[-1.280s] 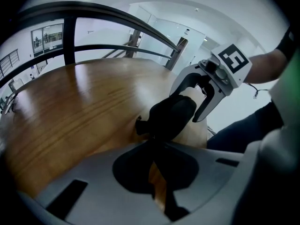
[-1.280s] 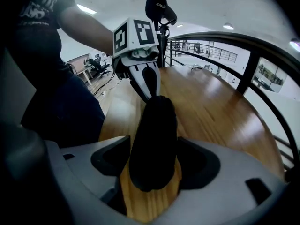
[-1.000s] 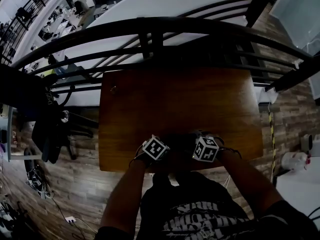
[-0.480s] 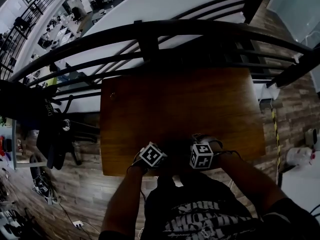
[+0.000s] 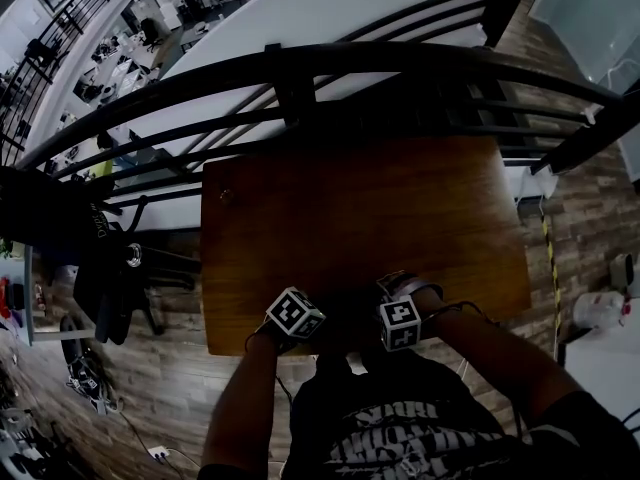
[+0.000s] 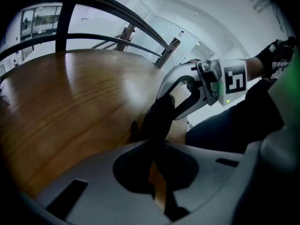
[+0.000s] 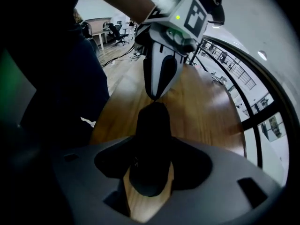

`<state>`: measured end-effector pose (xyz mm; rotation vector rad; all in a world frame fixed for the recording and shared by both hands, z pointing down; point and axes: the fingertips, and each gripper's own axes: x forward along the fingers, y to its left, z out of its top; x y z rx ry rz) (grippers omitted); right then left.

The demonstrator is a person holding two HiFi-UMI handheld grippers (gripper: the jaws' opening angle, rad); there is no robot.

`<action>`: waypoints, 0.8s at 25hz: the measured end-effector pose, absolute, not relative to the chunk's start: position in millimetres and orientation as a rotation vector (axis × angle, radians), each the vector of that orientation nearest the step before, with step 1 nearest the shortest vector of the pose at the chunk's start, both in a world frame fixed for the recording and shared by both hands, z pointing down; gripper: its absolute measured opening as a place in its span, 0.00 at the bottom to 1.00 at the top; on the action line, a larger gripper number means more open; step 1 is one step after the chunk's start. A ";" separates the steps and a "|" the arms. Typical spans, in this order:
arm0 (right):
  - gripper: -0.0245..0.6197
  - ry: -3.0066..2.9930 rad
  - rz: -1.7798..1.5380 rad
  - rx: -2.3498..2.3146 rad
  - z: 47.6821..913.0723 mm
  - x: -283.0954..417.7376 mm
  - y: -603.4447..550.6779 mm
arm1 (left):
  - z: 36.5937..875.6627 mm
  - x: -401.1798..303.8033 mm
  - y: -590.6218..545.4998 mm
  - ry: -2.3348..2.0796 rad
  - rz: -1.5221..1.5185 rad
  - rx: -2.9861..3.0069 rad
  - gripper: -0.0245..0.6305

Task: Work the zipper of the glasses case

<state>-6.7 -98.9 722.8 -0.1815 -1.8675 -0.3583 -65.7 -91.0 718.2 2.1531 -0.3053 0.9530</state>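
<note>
Clamping black glasses case [image 7: 151, 139] from above: right gripper [image 7: 149, 175], jaws just been closing, now pressed on case's sides, case filling gap between them. Left gripper [image 7: 156, 95] at case's far tip, straight ahead of right gripper, jaws fully together, nipping that end; zipper pull itself too dark to tell. Wooden table [image 7: 206, 111] beneath case; both grippers at its near edge.

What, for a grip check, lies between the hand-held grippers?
Only the glasses case; right gripper view shows the left hand-held gripper at its far end.
</note>
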 end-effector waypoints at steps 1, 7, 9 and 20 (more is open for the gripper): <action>0.39 -1.853 -0.377 -0.194 722.9 -7.3 -97.2 | 719.8 -66.5 -89.0 -0.299 0.959 2.152 0.04; 0.40 -1.829 -0.402 -0.214 720.5 -8.4 -96.2 | 708.4 -64.1 -90.6 -0.276 0.921 2.173 0.04; 0.40 -1.811 -0.419 -0.226 720.5 -7.8 -95.7 | 705.5 -61.9 -92.4 -0.272 0.921 2.183 0.04; 0.40 -1.748 -0.585 -0.257 731.3 -9.7 -88.6 | 629.4 -27.3 -147.9 -0.351 0.549 2.280 0.04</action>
